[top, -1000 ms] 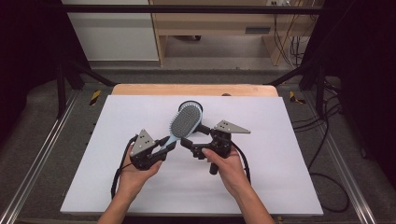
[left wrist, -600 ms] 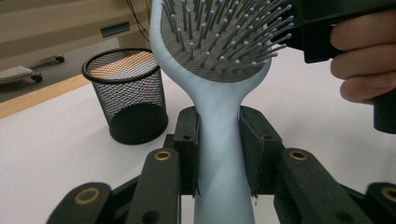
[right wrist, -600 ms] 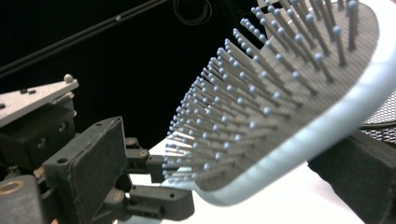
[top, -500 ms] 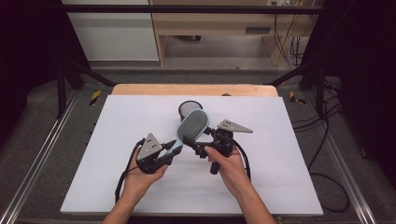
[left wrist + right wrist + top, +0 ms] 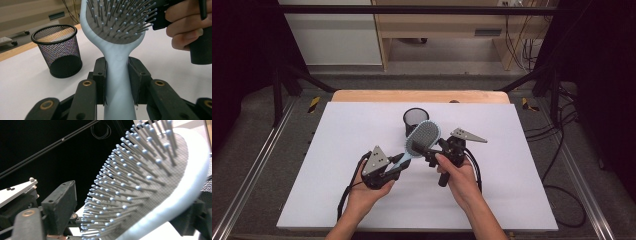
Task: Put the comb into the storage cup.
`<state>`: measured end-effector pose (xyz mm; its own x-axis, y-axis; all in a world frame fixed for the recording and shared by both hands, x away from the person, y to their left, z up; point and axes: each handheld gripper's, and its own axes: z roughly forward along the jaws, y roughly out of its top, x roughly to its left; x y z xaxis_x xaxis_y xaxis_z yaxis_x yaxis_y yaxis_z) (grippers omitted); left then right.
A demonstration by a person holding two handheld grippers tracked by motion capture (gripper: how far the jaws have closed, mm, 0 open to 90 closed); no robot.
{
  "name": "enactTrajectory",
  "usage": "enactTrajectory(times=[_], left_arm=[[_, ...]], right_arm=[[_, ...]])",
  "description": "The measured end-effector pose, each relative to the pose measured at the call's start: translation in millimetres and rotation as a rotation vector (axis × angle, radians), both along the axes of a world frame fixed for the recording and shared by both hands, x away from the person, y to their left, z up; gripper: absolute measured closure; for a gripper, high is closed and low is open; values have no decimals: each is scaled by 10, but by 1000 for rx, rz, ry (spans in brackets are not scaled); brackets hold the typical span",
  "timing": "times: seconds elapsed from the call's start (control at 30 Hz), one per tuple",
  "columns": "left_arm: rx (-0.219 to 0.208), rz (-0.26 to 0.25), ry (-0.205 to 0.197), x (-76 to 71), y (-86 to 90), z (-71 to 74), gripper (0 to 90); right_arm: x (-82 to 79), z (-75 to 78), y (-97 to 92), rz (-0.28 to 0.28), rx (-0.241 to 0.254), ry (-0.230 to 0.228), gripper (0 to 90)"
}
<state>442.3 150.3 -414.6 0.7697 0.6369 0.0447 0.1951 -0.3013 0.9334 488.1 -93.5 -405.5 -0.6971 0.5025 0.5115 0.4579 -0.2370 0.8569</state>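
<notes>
- Hairbrush [image 5: 422,139], pale blue with a grey bristle pad, is held up off the white bench [image 5: 337,150] near its middle, handle pointing down to the left and head up to the right.
- Left tool [image 5: 399,162] sits at the left of the high view, in the person's left hand [image 5: 364,192]. Its two black jaws are clamped on the brush handle, one pad pressed against each side; the left gripper view shows the handle rising straight up between them.
- Black wire-mesh cup [image 5: 415,120] stands upright on the bench just behind the brush head. In the left gripper view the cup [image 5: 58,50] stands to the left of the brush [image 5: 117,75], apart from it.
- Right tool [image 5: 424,152] is at the right, in the person's right hand [image 5: 459,180], reaching in to the brush head from the right side.
- Right tool's jaws have just been closing, with the brush head between them. In the right gripper view one jaw stands at the bristle tips [image 5: 100,220] and the other lies behind the pale blue back; whether the pads already press on the head, I cannot tell.
</notes>
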Motion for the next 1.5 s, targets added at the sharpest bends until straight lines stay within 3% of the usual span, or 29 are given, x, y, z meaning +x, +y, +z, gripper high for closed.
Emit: enactTrajectory(times=[0.27,1.5], left_arm=[[-1,0,2,5,4,-7,692],[29,11,29,59,21,-86,694]], right_arm=[[17,-30,-37,-9,26,18,299],[-2,-75,-26,5,53,33,480]])
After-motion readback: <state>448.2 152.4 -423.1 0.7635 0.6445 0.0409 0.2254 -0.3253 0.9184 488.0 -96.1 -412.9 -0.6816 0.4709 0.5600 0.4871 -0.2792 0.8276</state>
